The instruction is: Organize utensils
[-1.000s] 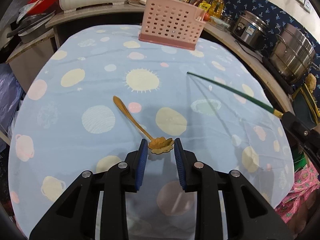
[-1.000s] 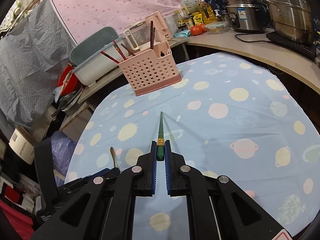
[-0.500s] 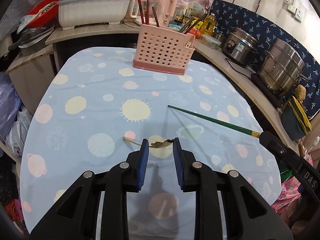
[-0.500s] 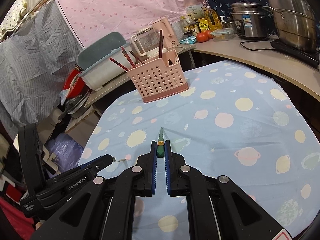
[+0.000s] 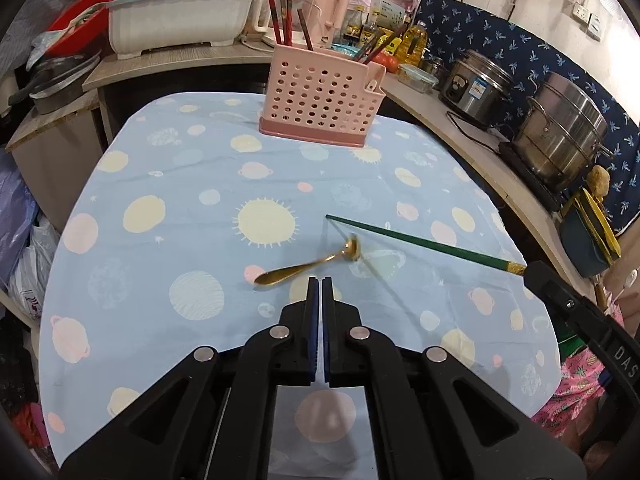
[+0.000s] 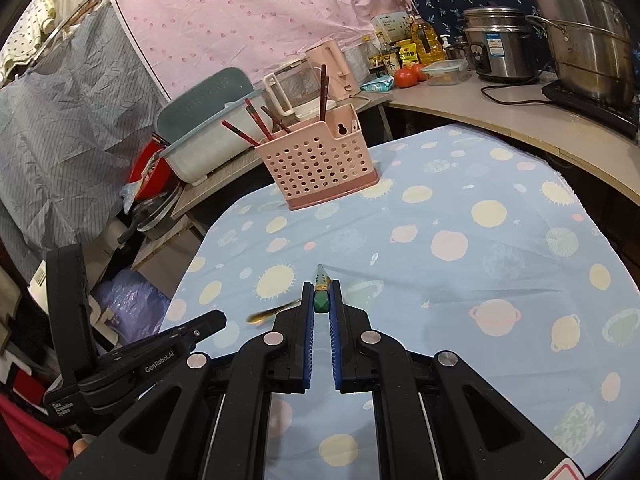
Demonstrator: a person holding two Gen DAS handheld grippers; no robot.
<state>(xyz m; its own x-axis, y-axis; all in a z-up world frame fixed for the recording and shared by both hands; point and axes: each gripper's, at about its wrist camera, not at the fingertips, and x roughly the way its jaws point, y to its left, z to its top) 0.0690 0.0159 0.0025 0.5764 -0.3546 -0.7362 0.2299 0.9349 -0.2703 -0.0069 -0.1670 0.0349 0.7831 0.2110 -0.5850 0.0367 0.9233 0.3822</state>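
"Gold spoon (image 5: pixel 308 266) first: did we have it?"

"We judged not. Our left gripper (image 5: pixel 321 280) had just been closing and its jaws stood together with nothing seen between them. The spoon sat blurred just past the tips at twelve o'clock, low over the blue tablecloth (image 5: pixel 160 184), apparently free of the pads."

"And the other hand?"

"Our right gripper (image 6: pixel 321 292) was clamped on the thick end of the green chopstick (image 6: pixel 321 304), whose tip pointed ahead above the cloth. From the left view it crossed at two o'clock, near the spoon's bowl; we could not tell whether they touched."

"So which step were we on?"

"Picking up, we reckoned. Next the left needed to open, come down over the spoon's handle and pinch it squarely. The chopstick was ready to carry."

"Carry where?"

"To the pink caddy (image 5: pixel 320 100) at twelve o'clock, far edge of the table, red chopsticks (image 5: pixel 280 20) already standing in it. Nothing lay between. The rice cooker (image 5: pixel 476 80) and steel pot (image 5: pixel 560 136) stood on the counter at two o'clock, well aside."
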